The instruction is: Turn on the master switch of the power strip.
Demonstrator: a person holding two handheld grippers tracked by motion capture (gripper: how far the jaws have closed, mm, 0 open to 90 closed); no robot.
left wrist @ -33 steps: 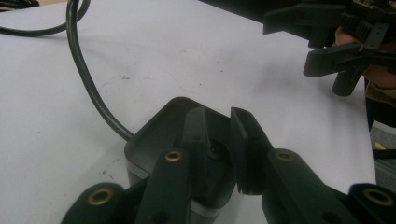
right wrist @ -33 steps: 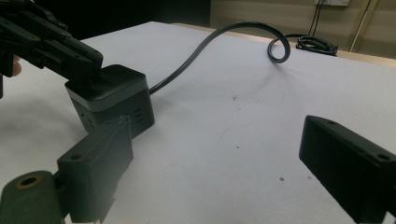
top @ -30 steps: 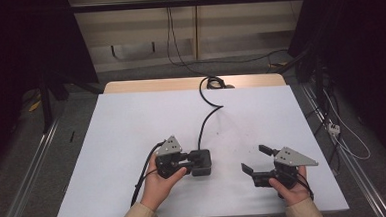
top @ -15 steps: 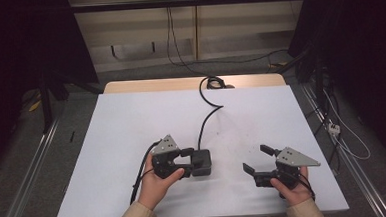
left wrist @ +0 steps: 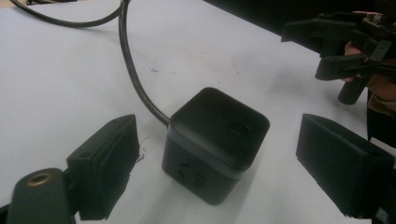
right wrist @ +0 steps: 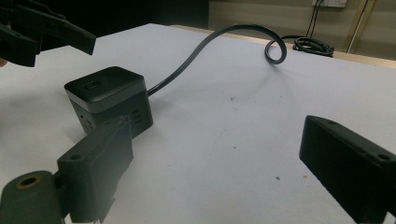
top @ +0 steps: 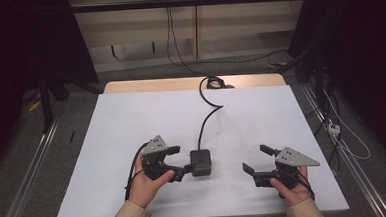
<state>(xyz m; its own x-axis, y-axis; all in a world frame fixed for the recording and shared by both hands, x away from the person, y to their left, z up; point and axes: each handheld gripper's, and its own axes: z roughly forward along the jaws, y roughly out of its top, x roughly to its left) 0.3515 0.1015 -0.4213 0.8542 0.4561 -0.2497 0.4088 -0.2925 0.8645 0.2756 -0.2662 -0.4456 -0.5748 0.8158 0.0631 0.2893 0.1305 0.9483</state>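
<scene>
Cube socket point(top: 202, 162) sits near the front middle of the white table point(top: 131, 121), resting flat, its thick black cable point(top: 207, 118) running away from me toward the far edge and coiling there. My left gripper point(top: 180, 159) has just been opening its jaws, and in the left gripper view they stand wide to either side of the cube point(left wrist: 215, 142) without touching it, so the block sits free between them. My right gripper point(top: 256, 159) hovers well apart to the right, jaws spread on nothing. I judge the cube to be hard plastic, rigid and fairly dense for its bulk, with smooth sides that could slide under the pads if I pinch too near the rounded top. The best hold looks to be across two opposite flat faces, low on the body, clear of the socket holes on the front. The cable is stiff and will tug and twist the block when lifted, so I would grip square and firm, away from the cord's exit
</scene>
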